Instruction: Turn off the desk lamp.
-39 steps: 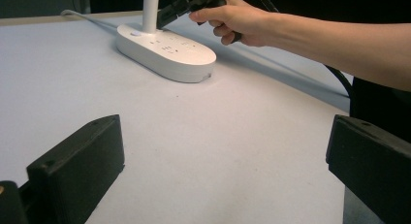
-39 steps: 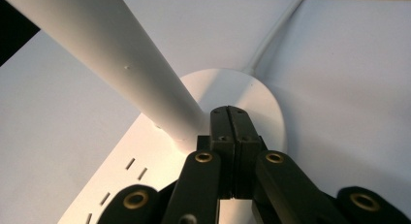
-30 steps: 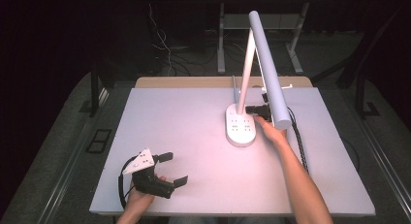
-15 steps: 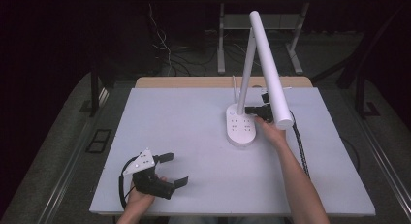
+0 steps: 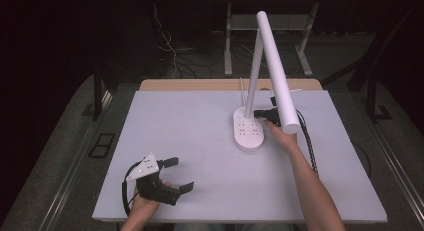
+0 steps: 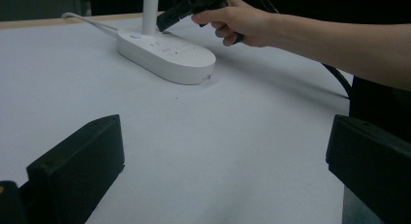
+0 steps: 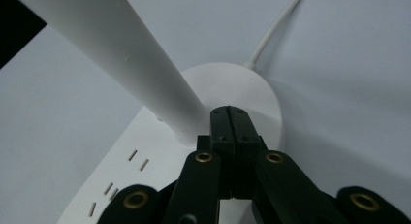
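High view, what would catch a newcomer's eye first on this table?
The tall white desk lamp stands right of the table's centre, its long head slanting toward the near edge above an oval base with sockets. The right gripper, jaws shut, points at the foot of the lamp's stem. The left gripper sits open near the front left corner.

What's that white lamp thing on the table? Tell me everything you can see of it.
The desk lamp looks like smooth white plastic. Its oval base lies flat on the pale table and carries socket slots and a small button near the post. A slim post rises from the base's far end; a long tube head slopes down toward the person. A white cord leaves the base's back. The right claw, shut, hovers at the post's foot; contact is unclear.
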`<act>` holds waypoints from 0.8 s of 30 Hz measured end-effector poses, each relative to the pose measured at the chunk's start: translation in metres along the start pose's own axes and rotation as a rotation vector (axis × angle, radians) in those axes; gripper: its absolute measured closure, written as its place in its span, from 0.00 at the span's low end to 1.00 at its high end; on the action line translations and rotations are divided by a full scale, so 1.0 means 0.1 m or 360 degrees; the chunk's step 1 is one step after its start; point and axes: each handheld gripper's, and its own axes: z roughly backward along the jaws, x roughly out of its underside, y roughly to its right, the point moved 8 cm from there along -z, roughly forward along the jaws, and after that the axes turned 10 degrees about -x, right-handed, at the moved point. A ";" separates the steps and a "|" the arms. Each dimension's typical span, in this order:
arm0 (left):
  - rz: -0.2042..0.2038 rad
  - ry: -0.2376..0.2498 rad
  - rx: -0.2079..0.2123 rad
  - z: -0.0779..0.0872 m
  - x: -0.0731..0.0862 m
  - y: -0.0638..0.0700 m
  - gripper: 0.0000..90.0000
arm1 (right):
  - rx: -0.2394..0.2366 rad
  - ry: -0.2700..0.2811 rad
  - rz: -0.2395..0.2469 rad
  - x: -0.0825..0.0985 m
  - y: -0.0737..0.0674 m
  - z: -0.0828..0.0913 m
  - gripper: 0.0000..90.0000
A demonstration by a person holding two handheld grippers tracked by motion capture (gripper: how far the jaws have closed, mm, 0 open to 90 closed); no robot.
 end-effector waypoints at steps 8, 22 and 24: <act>0.0004 0.0000 -0.0001 0.01 0.00 0.00 0.00 | -0.0014 0.0022 0.0033 -0.05 -0.06 0.11 1.00; 0.0006 0.0001 0.0015 0.01 0.00 0.04 0.00 | -0.0038 0.0064 0.0114 -0.10 -0.26 0.44 1.00; 0.0006 0.0003 0.0012 0.00 0.00 0.04 0.00 | -0.0047 0.0069 0.0123 -0.09 -0.29 0.50 1.00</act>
